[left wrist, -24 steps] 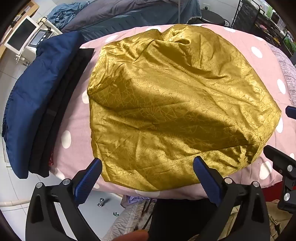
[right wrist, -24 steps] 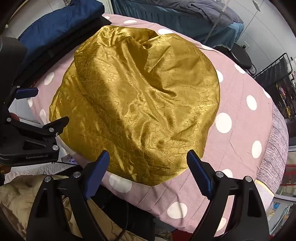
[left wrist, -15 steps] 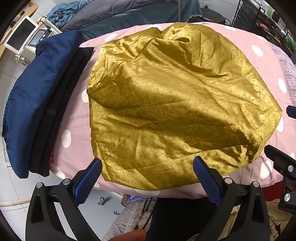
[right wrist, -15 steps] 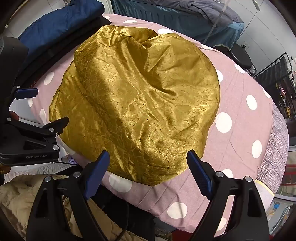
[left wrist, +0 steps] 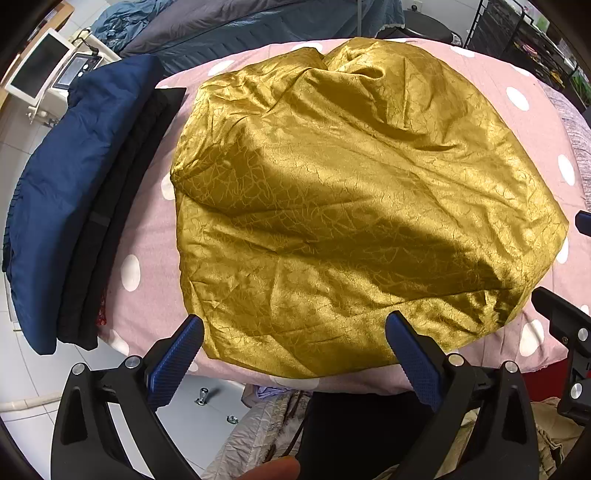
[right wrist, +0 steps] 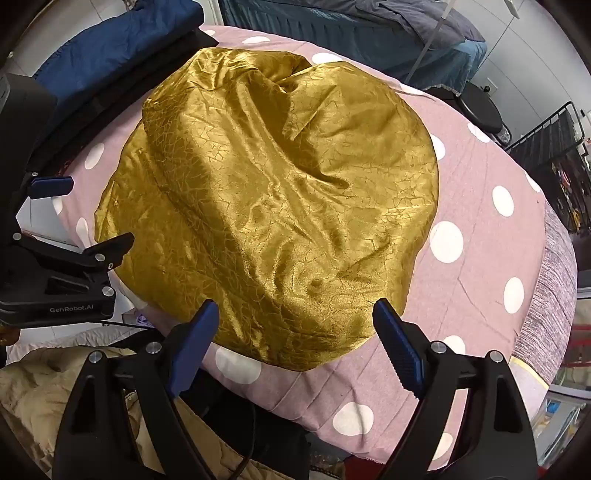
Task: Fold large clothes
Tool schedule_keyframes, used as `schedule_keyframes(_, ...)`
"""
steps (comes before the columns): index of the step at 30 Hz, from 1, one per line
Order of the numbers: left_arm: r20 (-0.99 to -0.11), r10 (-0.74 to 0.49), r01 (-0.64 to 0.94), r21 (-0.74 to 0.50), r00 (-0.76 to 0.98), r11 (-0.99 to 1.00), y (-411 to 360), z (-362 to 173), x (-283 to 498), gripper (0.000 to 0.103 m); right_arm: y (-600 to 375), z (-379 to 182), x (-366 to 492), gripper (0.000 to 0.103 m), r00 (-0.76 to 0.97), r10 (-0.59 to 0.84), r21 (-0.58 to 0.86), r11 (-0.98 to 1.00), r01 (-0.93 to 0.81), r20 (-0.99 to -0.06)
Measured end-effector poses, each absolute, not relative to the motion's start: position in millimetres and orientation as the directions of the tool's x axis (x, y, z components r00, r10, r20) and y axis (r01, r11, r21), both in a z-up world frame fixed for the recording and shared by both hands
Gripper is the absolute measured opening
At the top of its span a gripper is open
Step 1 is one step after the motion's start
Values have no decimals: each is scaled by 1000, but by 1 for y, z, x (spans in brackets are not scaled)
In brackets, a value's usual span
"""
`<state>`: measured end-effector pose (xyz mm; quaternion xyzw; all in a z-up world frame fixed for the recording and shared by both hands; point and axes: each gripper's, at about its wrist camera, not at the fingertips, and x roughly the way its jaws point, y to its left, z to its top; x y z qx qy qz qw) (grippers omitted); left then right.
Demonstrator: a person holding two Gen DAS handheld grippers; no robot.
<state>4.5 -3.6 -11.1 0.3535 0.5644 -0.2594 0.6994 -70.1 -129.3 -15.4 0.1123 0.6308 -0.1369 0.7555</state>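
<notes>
Both claws, the left claw [left wrist: 293, 349] and right claw [right wrist: 295, 326], gape wide and empty at the near edge of the gold garment [left wrist: 351, 206], spread rumpled on the polka-dot bed [right wrist: 480, 295]. Best to pinch the near corners evenly before folding away.

This looks like a bedroom in a home. A pink polka-dot bedspread [left wrist: 517, 122] covers a bed, with a second bed under grey-blue bedding [right wrist: 369, 22] behind. Folded dark clothes [left wrist: 85, 177] are stacked alongside, and what may be a monitor [left wrist: 37, 66] stands nearby.
</notes>
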Motion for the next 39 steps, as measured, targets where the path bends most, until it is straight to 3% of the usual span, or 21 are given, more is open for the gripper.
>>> schedule_keyframes(39,-975,61,765,205,212,610,-9,-15,8,97,-136,-18,-69,85,161,-63,1,931,365,-985)
